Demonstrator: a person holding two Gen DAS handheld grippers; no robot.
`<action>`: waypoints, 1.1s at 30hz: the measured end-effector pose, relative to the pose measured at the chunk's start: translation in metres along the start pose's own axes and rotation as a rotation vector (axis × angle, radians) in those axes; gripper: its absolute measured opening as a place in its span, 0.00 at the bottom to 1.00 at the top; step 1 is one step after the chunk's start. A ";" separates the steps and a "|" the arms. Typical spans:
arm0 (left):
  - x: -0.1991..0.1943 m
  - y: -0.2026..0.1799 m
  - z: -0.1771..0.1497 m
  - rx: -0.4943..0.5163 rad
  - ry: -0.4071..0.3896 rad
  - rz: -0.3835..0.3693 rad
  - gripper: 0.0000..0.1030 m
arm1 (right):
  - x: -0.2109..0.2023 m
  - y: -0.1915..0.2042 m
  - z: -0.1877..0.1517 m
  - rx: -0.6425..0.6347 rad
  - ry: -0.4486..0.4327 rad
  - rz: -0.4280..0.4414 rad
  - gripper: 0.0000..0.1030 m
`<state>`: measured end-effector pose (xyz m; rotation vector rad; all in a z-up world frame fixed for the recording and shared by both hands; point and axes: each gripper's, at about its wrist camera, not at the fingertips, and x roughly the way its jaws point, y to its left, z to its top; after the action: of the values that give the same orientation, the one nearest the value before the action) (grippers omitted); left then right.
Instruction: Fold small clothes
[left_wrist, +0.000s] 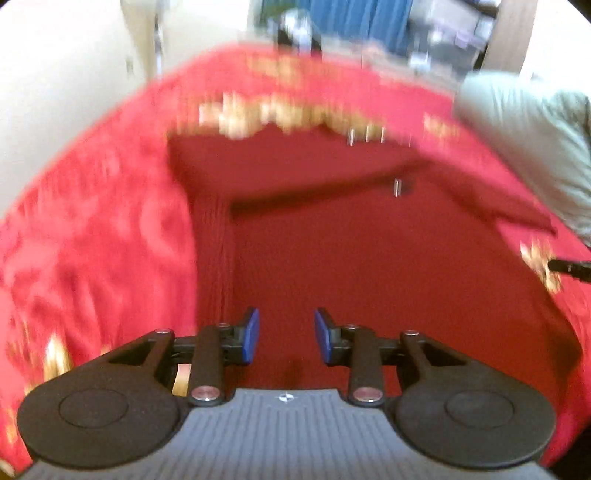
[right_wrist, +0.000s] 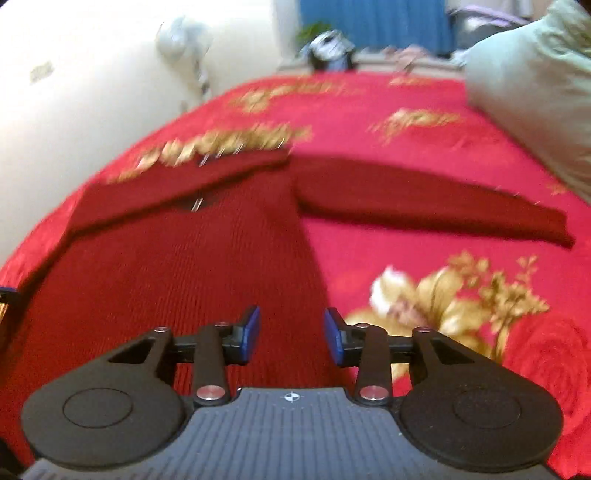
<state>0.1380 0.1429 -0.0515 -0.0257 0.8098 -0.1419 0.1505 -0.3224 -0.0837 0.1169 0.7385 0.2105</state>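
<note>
Both the left gripper and right gripper released, seemingly just above the sweater

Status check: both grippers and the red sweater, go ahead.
Left gripper open, empty. Right gripper open, empty. Dark red sweater flat on floral bedspread, one sleeve folded across, other out. Nothing in the way.
</note>
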 end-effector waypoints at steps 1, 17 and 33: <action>-0.001 -0.011 0.005 0.032 -0.049 0.017 0.36 | 0.001 -0.001 0.003 0.017 -0.019 -0.015 0.40; 0.177 -0.157 0.130 0.096 -0.051 0.097 0.63 | -0.004 -0.011 0.039 -0.011 -0.217 -0.045 0.39; 0.270 -0.191 0.170 0.411 -0.009 0.253 0.11 | 0.004 -0.016 0.044 -0.055 -0.134 -0.070 0.40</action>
<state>0.4226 -0.0880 -0.1134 0.4616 0.7562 -0.0669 0.1857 -0.3379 -0.0567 0.0525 0.6015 0.1545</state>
